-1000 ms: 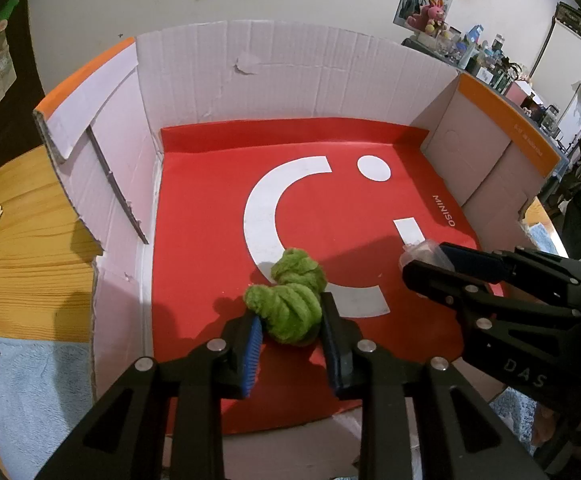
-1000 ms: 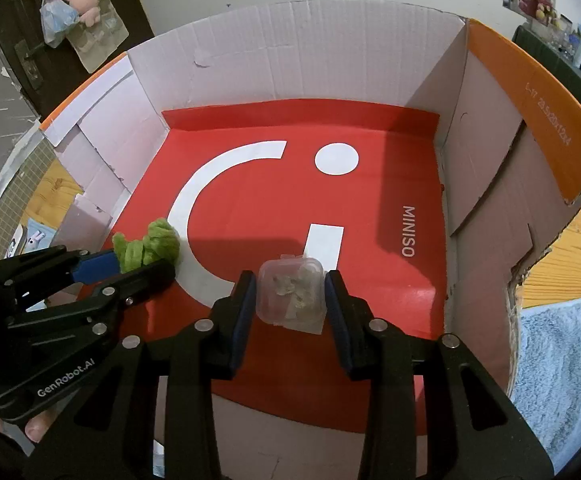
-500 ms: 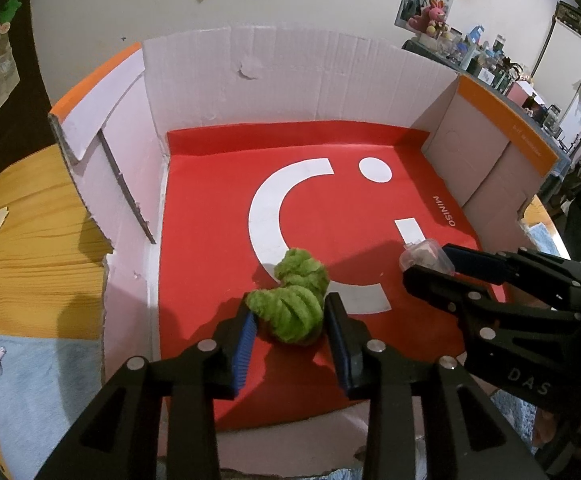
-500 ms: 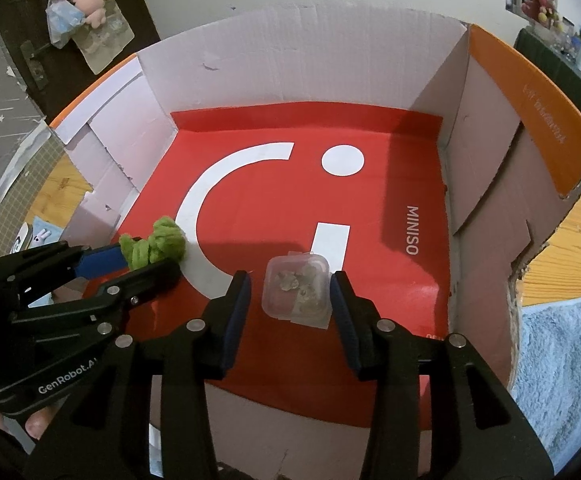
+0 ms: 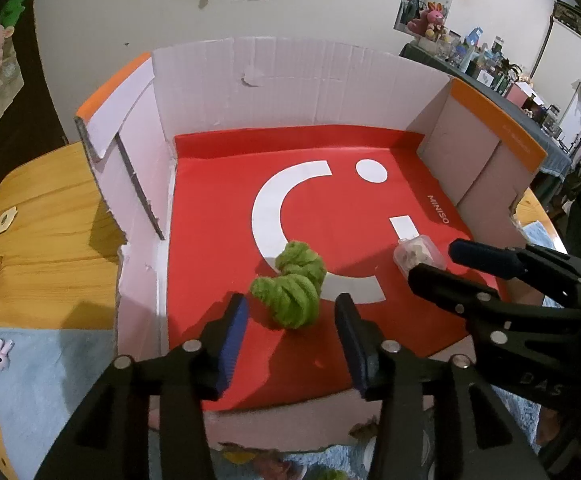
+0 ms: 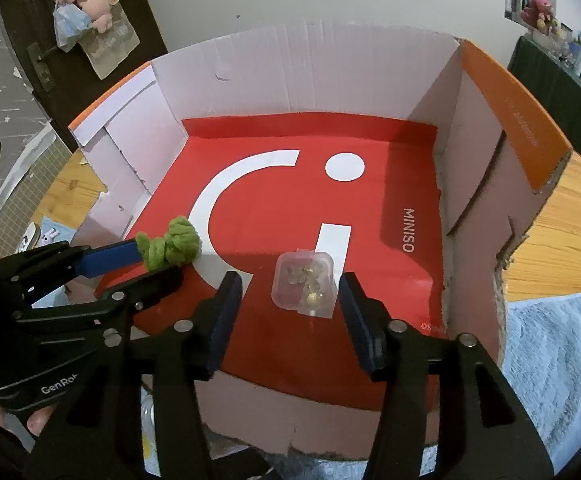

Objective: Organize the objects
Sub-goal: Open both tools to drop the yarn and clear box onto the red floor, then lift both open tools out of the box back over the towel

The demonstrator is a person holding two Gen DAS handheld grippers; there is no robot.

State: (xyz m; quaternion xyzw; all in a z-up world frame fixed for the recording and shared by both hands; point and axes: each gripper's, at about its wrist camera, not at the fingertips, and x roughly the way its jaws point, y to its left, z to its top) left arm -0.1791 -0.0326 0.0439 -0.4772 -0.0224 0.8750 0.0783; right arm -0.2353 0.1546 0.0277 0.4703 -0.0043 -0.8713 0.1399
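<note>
Lying on the red liner (image 5: 218,248) of the cardboard box (image 5: 290,80), the green yarn bundle (image 5: 290,292) runs its long axis from near-left to far-right, knotted end toward the white arc. To its right, the clear plastic case (image 6: 304,282) (small beads inside) sits flat, nearly square, beside the white bar. The box stands on a wooden tabletop (image 5: 42,216) with a blue towel (image 6: 558,360); cluttered shelves line the room behind. Compared with a second ago, the left hand-held gripper (image 5: 290,330) and right hand-held gripper (image 6: 290,304) have both just been opening: their jaws now stand clear of bundle and case, each thing released between them.
</note>
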